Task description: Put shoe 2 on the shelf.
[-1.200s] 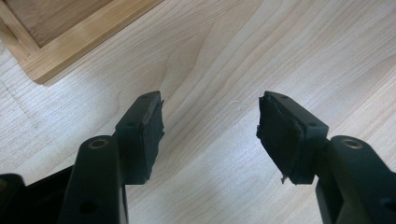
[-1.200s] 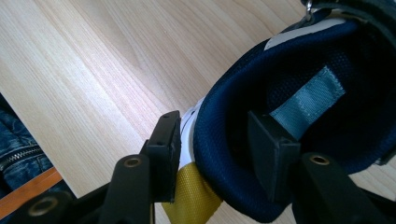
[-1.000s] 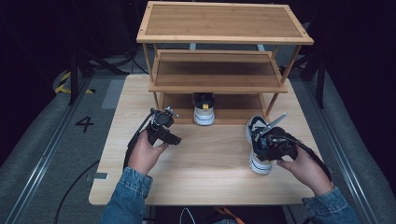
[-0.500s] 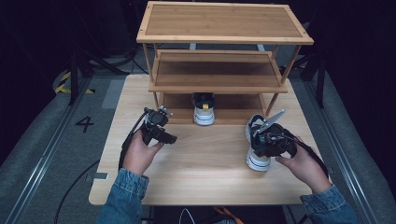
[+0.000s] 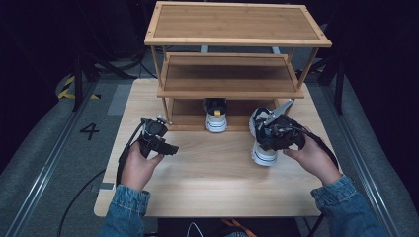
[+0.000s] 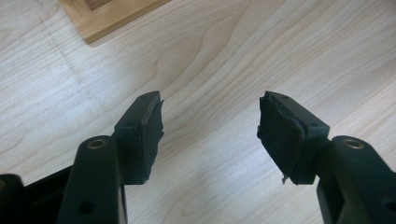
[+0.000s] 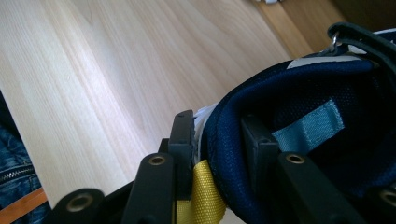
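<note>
high view: right gripper [image 5: 273, 134] clamps the padded heel collar of a shoe [image 5: 262, 148] on the table [image 5: 207, 182], right of centre, just before the rack [image 5: 232, 89]. a second shoe [image 5: 216, 114] sits under the rack's lowest shelf. left gripper [image 6: 210, 121] hovers over bare wood, jaws wide, holding nothing.

— What carries everything?
— A pale wooden table [image 5: 212, 187], its grain plain in the left gripper view [image 6: 224, 56].
— And on it?
— A bamboo shoe rack [image 5: 232, 64] stands at the far half. One sneaker [image 5: 216, 114] sits on the rack's lowest level; a second sneaker [image 5: 260, 148] rests on the tabletop just right of it, in front of the rack
</note>
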A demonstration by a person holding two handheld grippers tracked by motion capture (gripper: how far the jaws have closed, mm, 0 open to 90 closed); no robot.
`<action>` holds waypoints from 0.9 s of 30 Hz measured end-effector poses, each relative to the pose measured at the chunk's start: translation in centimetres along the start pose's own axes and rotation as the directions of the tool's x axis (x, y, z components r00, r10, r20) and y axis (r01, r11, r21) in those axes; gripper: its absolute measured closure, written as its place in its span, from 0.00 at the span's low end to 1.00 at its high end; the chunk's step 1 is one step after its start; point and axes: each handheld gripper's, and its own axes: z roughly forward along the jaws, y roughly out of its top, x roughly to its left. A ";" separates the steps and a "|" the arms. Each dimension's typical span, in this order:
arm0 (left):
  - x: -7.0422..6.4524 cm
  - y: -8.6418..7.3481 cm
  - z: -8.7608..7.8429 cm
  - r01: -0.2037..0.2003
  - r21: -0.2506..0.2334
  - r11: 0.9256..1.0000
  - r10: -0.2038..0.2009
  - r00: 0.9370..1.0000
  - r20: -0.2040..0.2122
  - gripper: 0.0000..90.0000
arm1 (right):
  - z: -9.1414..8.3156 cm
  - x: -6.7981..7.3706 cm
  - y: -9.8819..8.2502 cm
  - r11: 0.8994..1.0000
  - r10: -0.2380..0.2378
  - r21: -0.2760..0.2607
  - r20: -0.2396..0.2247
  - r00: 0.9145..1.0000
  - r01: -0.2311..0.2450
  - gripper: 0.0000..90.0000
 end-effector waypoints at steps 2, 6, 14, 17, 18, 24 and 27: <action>0.1 -0.2 -0.1 0.008 -0.005 1.000 -0.008 1.000 0.000 0.44 | 0.1 -0.3 0.5 1.000 -0.007 -0.003 -0.002 1.000 0.007 0.77; 0.6 -0.7 -0.3 0.009 -0.003 1.000 -0.009 1.000 -0.003 0.44 | 0.4 -1.0 1.6 1.000 -0.026 -0.004 0.004 1.000 0.026 0.77; 1.0 -1.7 -0.9 0.042 -0.014 0.999 -0.043 0.999 -0.014 0.44 | 1.7 -2.3 3.5 0.998 -0.067 -0.007 0.007 0.998 0.067 0.77; 1.0 -1.8 -1.0 0.044 -0.014 0.999 -0.045 0.999 -0.018 0.44 | 2.4 -2.8 4.2 0.997 -0.078 -0.006 0.006 0.997 0.078 0.77; 1.1 -2.1 -1.1 0.048 -0.016 0.999 -0.048 0.999 -0.021 0.44 | 2.8 -3.0 4.5 0.997 -0.083 -0.003 -0.001 0.997 0.083 0.77; 1.3 -3.5 -1.2 0.076 -0.014 0.997 -0.077 0.996 -0.039 0.44 | 4.1 -3.8 5.5 0.996 -0.092 0.006 -0.006 0.996 0.092 0.76; 1.4 -4.0 -1.3 0.087 -0.007 0.996 -0.087 0.995 -0.046 0.44 | 5.0 -4.1 6.0 0.995 -0.094 0.022 -0.001 0.996 0.094 0.76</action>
